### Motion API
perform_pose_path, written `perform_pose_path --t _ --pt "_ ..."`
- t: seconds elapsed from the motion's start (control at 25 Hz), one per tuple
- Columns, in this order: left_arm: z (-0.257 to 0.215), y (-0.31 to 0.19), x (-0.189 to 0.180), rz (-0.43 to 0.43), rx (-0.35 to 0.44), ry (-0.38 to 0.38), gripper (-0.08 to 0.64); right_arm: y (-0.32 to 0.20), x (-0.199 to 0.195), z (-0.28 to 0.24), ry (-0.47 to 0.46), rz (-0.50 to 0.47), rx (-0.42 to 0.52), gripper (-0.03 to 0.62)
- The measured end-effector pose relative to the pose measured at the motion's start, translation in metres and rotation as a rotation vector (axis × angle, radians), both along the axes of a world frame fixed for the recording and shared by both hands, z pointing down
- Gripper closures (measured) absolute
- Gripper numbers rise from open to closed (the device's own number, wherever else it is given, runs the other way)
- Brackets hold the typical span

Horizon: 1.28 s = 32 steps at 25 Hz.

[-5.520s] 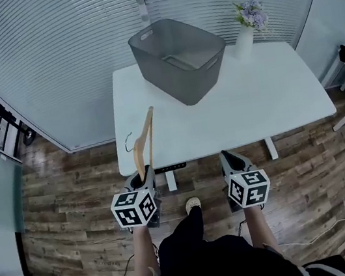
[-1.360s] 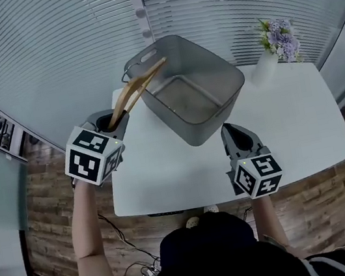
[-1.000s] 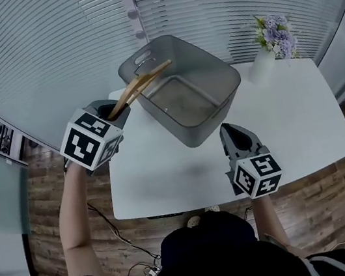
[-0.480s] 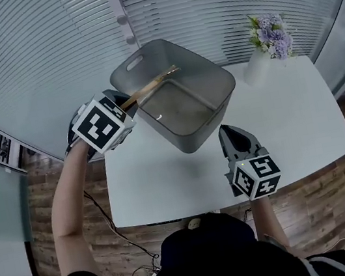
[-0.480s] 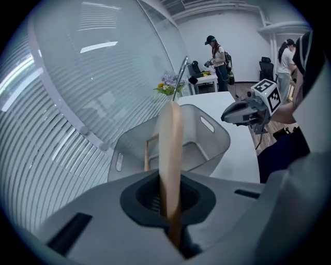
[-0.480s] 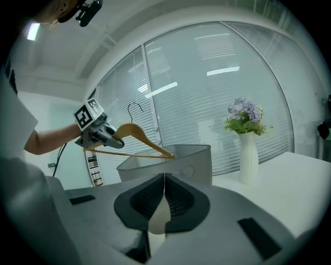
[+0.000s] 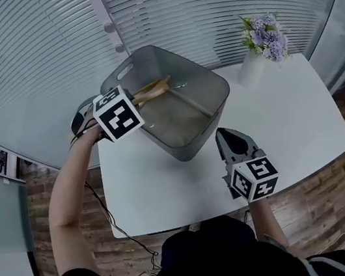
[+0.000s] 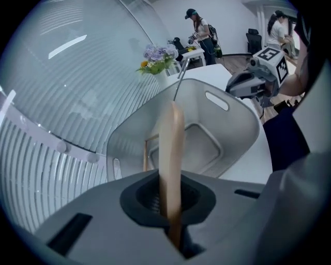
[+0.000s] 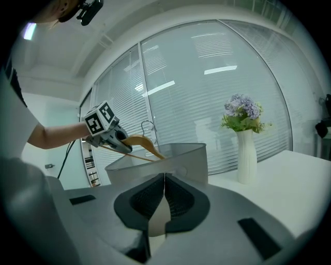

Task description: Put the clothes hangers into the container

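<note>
The grey container (image 7: 194, 138) is set on the back left part of the white table (image 7: 289, 126). One of its corners is placed close to the table's left edge, and its far side is turned toward the slatted glass wall (image 7: 27, 60). Its top is open, and a cut-out handle is seen in the end wall. To its right a wide stretch of bare table is offered, bounded by the front and right edges. Only a white vase of purple flowers (image 7: 259, 36) is stood there, at the back, well apart from the container. The right hand-held gripper (image 7: 226, 136) is held over the front part of the table, near the container's closest corner. Its jaws are pressed together with nothing between them.

The clothes hanger (image 7: 153, 90) is made of pale wood, with a curved shoulder piece and a straight lower bar. A thin metal hook (image 8: 179, 80) is fixed at its top.

One end of the hanger is clamped between the closed jaws of the left hand-held gripper (image 8: 169, 204), which is held just outside the container's left wall, above rim height. From the jaws the hanger is stretched across the left rim and over the open inside, with the hook at the end farthest from the gripper. Whether the wood is touching the container cannot be told.
</note>
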State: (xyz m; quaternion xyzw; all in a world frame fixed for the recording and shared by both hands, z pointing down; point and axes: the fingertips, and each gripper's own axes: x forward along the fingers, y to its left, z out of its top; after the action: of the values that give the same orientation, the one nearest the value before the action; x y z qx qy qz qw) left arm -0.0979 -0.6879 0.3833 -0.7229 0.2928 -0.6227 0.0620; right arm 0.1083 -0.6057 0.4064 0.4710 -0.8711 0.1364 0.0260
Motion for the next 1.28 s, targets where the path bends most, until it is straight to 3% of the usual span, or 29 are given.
perform_pose_path --t 0.6,0.96,1.28 --pt "0.045 -0.053 -0.004 0.089 -0.058 -0.257 0.551 -0.020 0.008 0.020 -0.009 0.026 -0.053 0.565" --pt "0.051 -0.063 0.000 0.056 -0.103 -0.248 0.551 -0.021 0.022 0.031 -0.022 0.047 -0.082 0.565" --pt "0.070 -0.045 -0.005 0.124 -0.180 -0.324 0.549 -0.021 0.022 0.036 -0.026 0.051 -0.093 0.565"
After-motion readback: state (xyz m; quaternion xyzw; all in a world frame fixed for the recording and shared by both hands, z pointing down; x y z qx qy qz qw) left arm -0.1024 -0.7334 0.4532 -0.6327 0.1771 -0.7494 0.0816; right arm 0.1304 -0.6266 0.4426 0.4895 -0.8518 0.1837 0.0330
